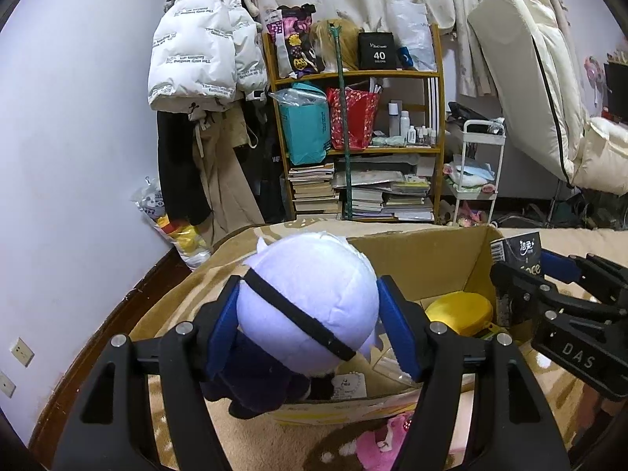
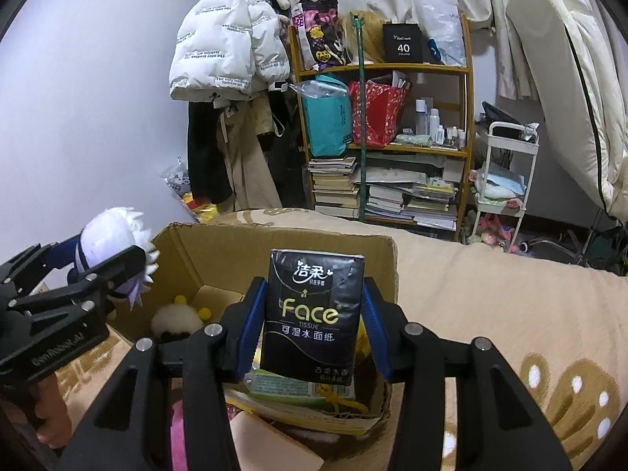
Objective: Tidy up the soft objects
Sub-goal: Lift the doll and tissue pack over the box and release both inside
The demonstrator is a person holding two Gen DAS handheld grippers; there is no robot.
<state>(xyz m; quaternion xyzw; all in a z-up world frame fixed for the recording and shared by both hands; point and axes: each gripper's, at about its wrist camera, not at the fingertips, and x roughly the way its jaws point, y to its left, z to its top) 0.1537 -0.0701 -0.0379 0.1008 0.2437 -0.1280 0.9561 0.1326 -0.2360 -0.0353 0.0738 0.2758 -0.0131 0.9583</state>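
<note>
**A:** Blue fingers (image 1: 225, 324) of the left gripper (image 1: 310, 324) sit up front in the left view, one on each side of the plush (image 1: 310, 302)'s pale round head. Looks like they're pressing it, head filling the gap, dark body dangling at 6 o'clock over the box (image 1: 416, 263)'s near rim. Can't swear the far pad is fully touching though.

**B:** Right gripper (image 2: 316, 325) is clamped on the tissue pack (image 2: 314, 314), fingers on its two long edges, pack upright above the box, near its 3 o'clock side.

**A:** Handling-wise? Plush is light and squishy I'd guess, so it'll deform, not slip. Head is the fattest bit, decent place to hold. Fleece looks grippy.

**B:** Pack is soft film over paper, light too. Probably a bit slick, and squeezing hard would dent it. Side edges mid-height seem right.

**A:** What do you see that I don't? I get a yellow round thing (image 1: 459, 312) in the box and a pink toy (image 1: 382, 445) at 6 o'clock outside it on the bed (image 1: 172, 306).

**B:** Mine shows the pack's printed face, the plush's spiky white hair (image 2: 117, 231) from the side, plus a white fluffy ball (image 2: 174, 322) with yellow pompoms on the box floor. Your view hides those behind the plush.
</note>
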